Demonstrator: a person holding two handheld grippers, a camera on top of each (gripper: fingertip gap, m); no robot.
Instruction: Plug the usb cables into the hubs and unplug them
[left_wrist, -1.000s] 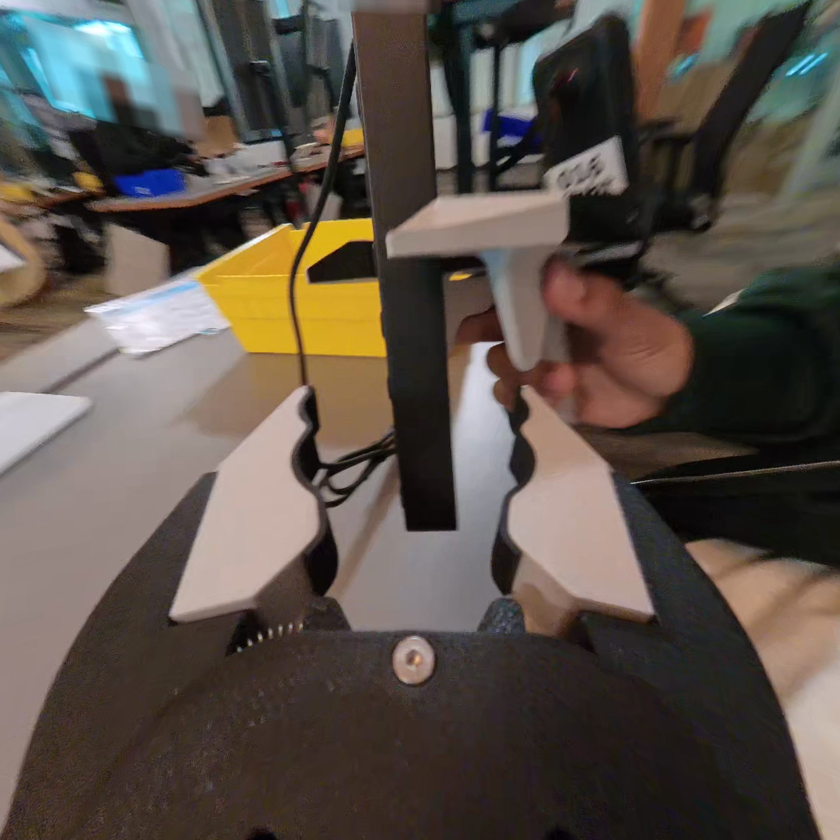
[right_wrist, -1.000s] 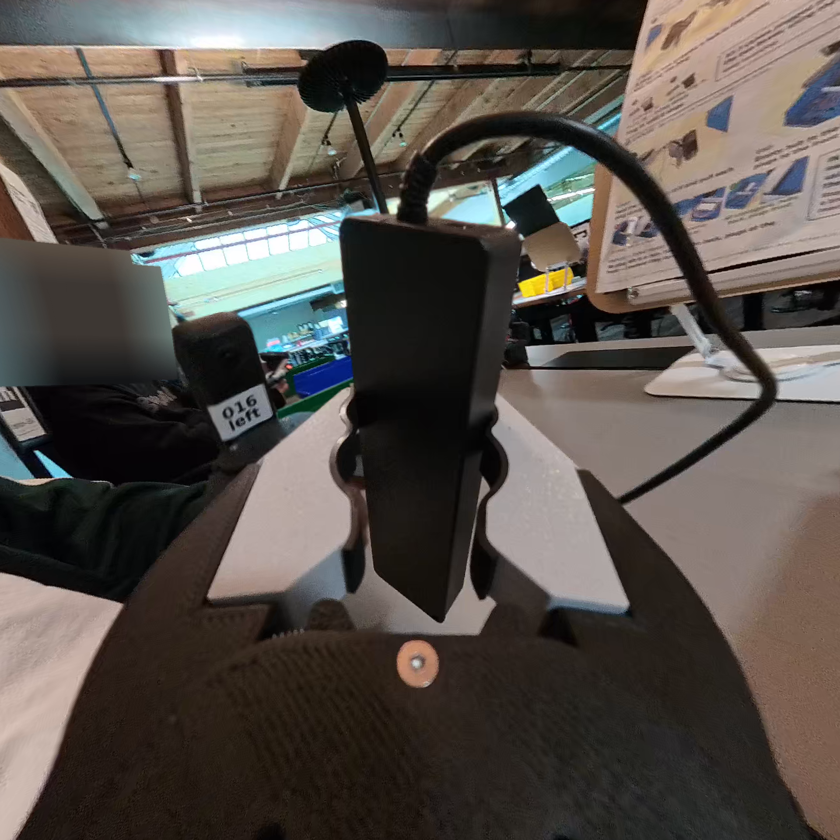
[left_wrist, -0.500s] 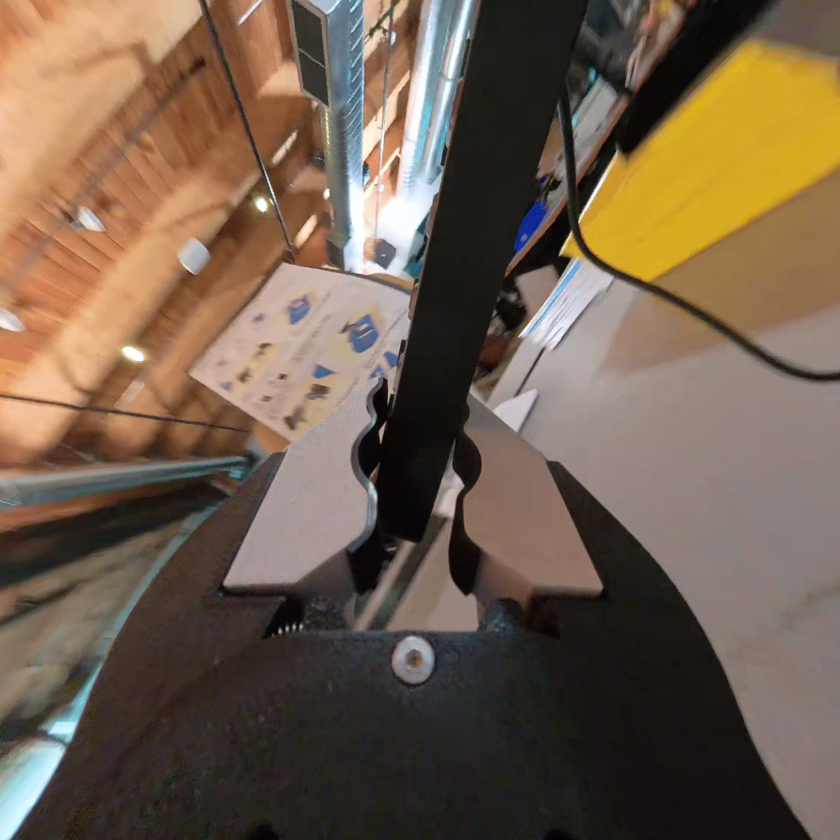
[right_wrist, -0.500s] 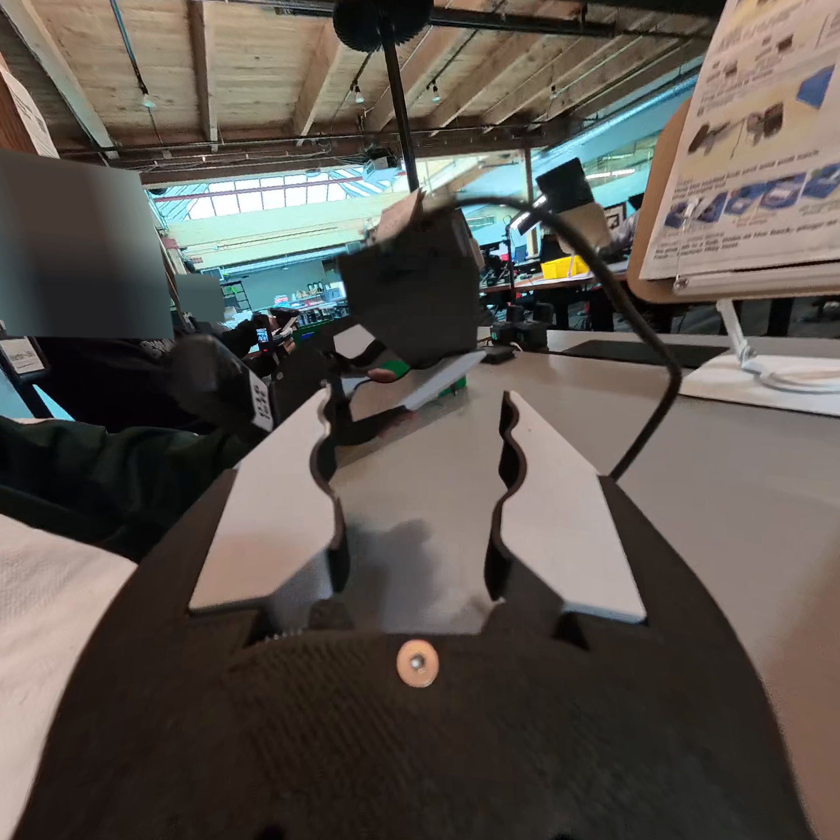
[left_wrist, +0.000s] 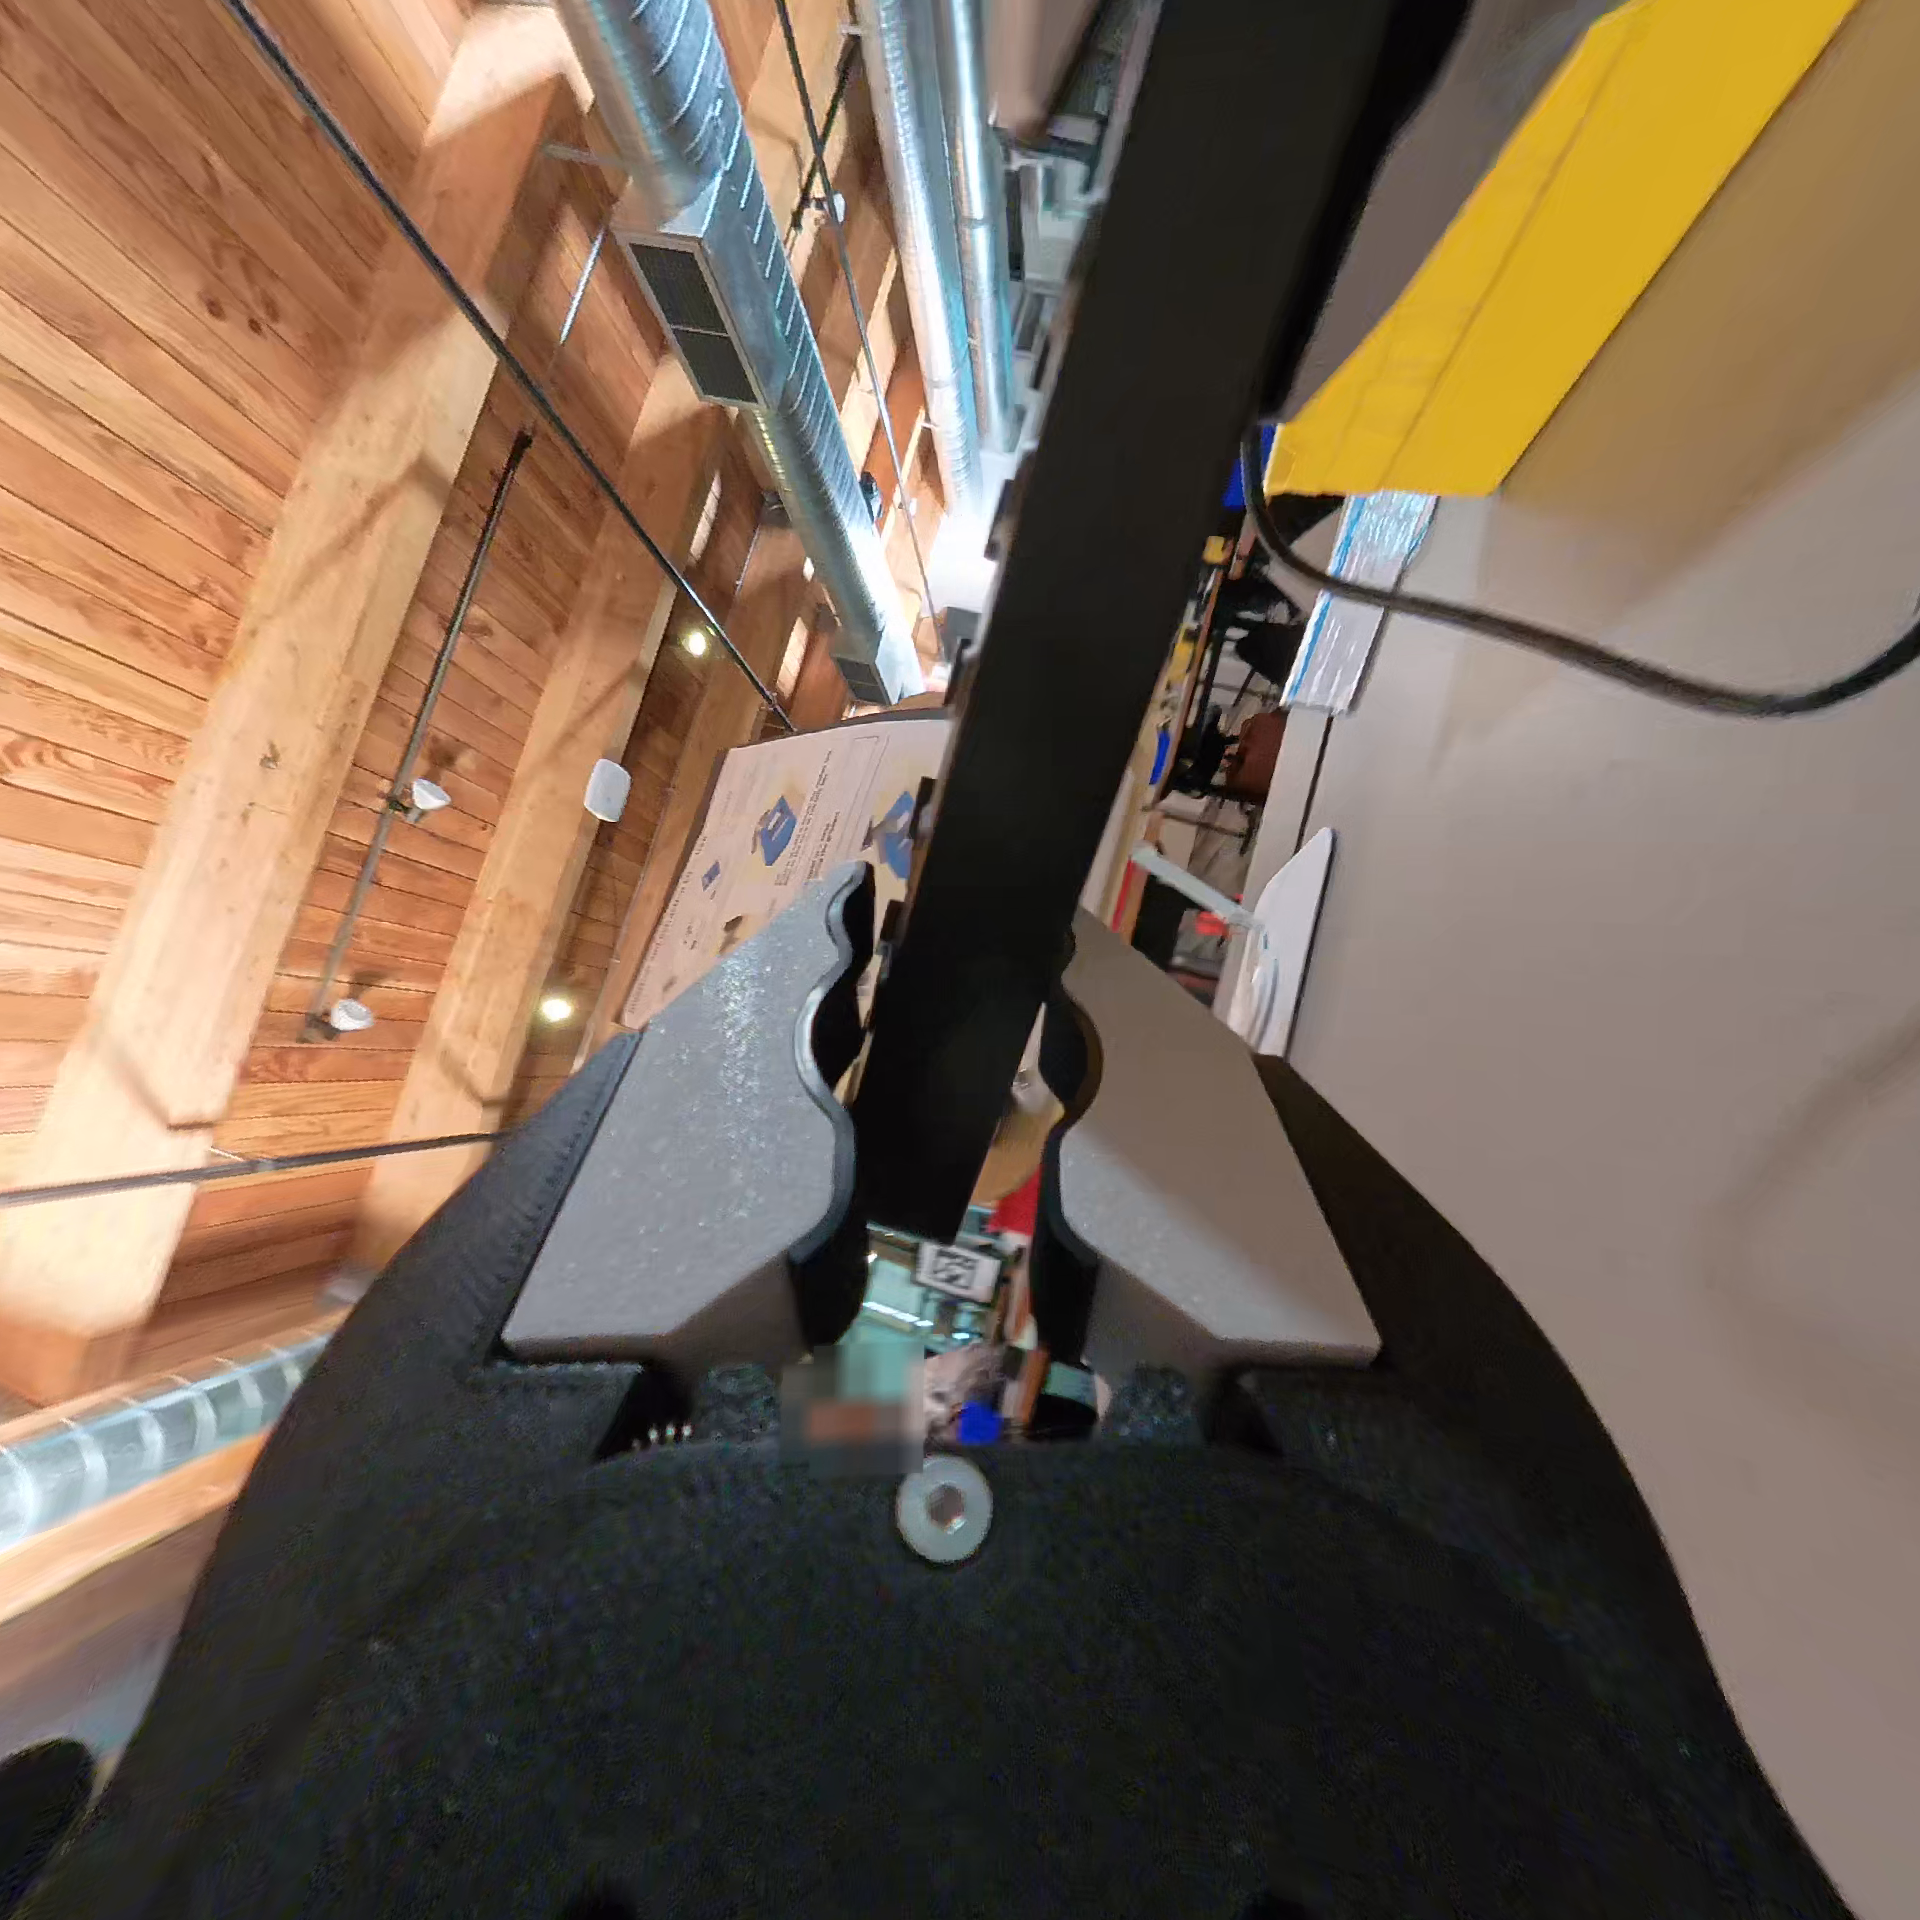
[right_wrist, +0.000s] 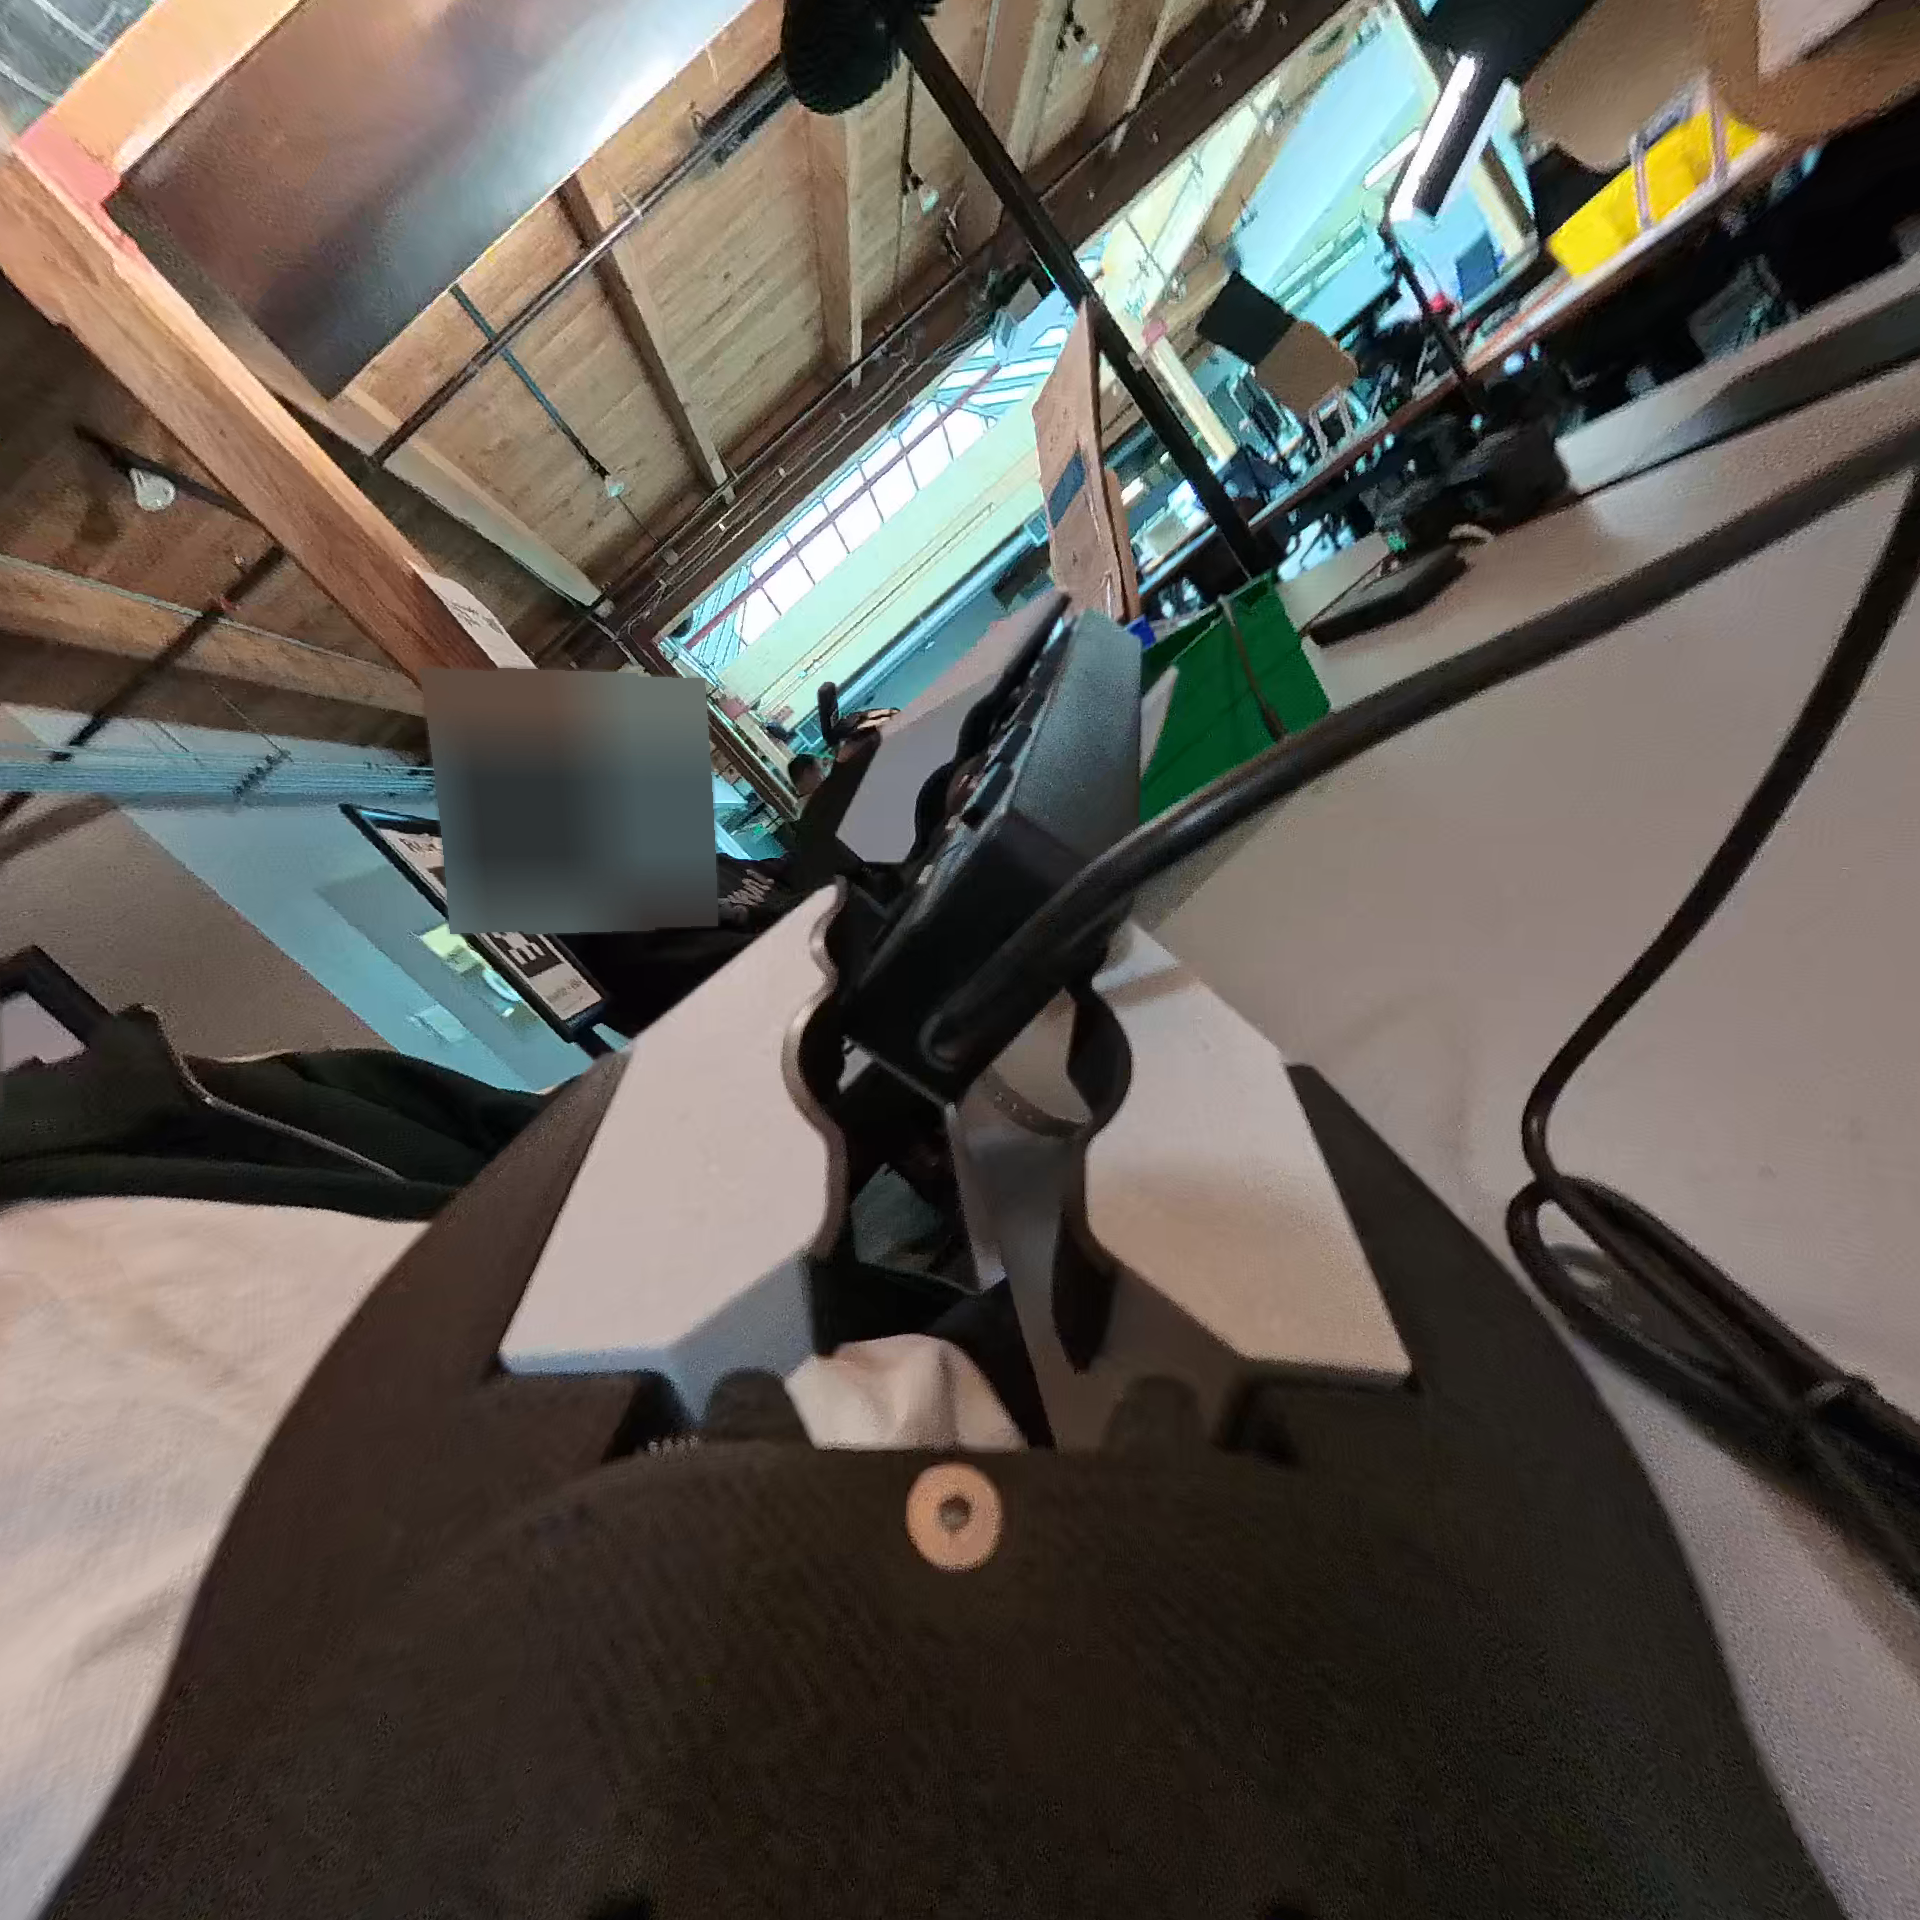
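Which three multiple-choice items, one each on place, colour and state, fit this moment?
1. In the right wrist view, the loose black cable lies: A) in a bin B) on the grey table C) across a chair.
2. The bin in the left wrist view is: A) blue B) red C) yellow.
3. The left claw is: A) shut on the black hub B) open and empty C) holding paper.

B: its coils rest on the tabletop. C: its wall is plainly yellow. A: both fingers press the hub's sides.
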